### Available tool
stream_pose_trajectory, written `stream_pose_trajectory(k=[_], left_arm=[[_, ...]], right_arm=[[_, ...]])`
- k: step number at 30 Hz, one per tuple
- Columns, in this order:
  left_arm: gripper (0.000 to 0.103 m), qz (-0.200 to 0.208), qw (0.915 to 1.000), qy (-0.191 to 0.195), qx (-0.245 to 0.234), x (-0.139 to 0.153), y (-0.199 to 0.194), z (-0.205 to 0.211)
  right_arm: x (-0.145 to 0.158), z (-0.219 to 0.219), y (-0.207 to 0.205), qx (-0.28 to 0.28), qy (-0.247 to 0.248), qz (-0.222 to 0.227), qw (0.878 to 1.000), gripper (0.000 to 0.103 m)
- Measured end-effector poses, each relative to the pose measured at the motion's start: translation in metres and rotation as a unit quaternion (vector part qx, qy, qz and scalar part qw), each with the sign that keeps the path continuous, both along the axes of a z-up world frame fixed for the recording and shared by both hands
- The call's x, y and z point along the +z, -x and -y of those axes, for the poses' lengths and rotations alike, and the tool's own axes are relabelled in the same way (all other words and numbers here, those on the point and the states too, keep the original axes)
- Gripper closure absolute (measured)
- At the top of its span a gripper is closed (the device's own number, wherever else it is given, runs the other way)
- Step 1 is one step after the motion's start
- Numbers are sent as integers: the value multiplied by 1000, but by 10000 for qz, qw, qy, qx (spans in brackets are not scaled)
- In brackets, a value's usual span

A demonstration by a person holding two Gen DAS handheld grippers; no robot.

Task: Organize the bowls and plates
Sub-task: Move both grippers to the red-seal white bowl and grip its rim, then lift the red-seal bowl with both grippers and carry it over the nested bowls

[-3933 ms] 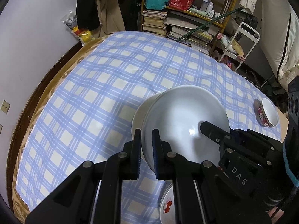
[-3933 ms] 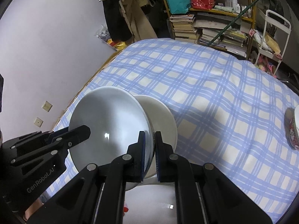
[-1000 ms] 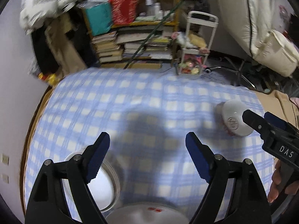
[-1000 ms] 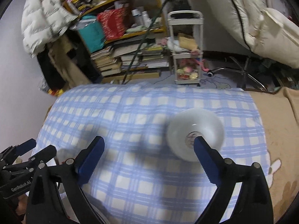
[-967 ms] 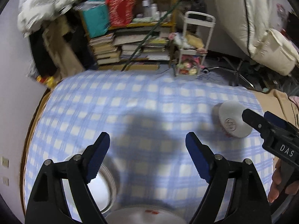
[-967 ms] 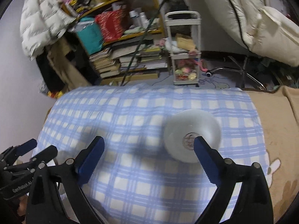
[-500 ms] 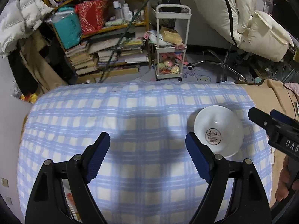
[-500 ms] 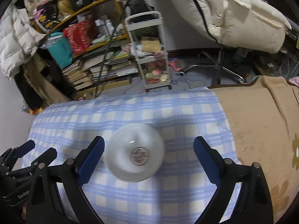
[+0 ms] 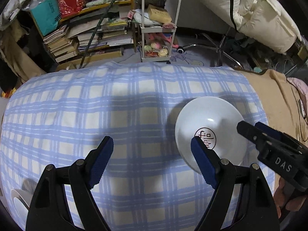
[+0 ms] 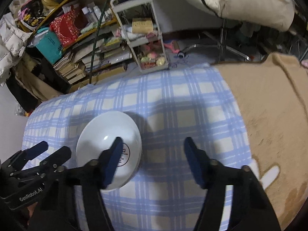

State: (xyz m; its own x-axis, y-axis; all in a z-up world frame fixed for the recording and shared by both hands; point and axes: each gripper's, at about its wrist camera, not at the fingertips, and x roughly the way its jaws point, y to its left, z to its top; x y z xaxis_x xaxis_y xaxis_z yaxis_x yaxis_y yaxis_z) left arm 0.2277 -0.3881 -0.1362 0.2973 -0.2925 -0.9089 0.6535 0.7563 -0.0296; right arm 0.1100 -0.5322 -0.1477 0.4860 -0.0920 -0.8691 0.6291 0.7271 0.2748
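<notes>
The right gripper (image 10: 152, 154) has just been closing, yet its ridged blue pads still stand apart with only cloth between them; the left one overlaps the bowl (image 10: 107, 140). The left gripper (image 9: 152, 154) gapes wide over the checked blue cloth (image 9: 96, 105), holding nothing. The glossy white bowl lies upside down, its round foot ring marked in dark strokes. Stacked white dishes (image 9: 19, 202) peek in at the lower left.

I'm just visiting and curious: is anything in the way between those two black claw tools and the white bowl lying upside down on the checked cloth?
Nothing visible blocks them. The upside-down bowl lies alone on the checked cloth, with the left gripper and right gripper right over it, jaws apart; the right's have just been closing.
</notes>
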Motion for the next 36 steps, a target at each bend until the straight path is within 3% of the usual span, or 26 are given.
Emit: stream_pose_trajectory(k=[2,4,6,11,13,18,26,36], left_arm=[[23,-63,10000,-44,-5,-5,-1,4],[39,-202,9998,-64,-58,-11,-1,8],[60,-297,9994,-141,-56,-17,-2,12],[83,-594,9982,81,-18,-24,-3,17],[95,-657,9975,84,-234,-26,2,22],[95,-561,9982,-9,-226,-26,9,20],[93,-317,9992,-238,-95,-11,15,1],[93,-56,9990,-260,347,28,14,-64]], right_arm=[[-5,0,0,-12,-98,-15,9999,38],[-8,-1,-3,42,-126,-58,9999,41],[-12,-3,-6,136,-144,-94,9998,56],[-25,-3,-10,201,-621,43,9979,81],[-27,-5,-12,241,-618,34,9978,83],[-32,-11,-13,252,-679,97,9973,89],[-21,-27,-11,364,-688,190,9968,89],[13,-80,-23,827,-541,468,9940,89]])
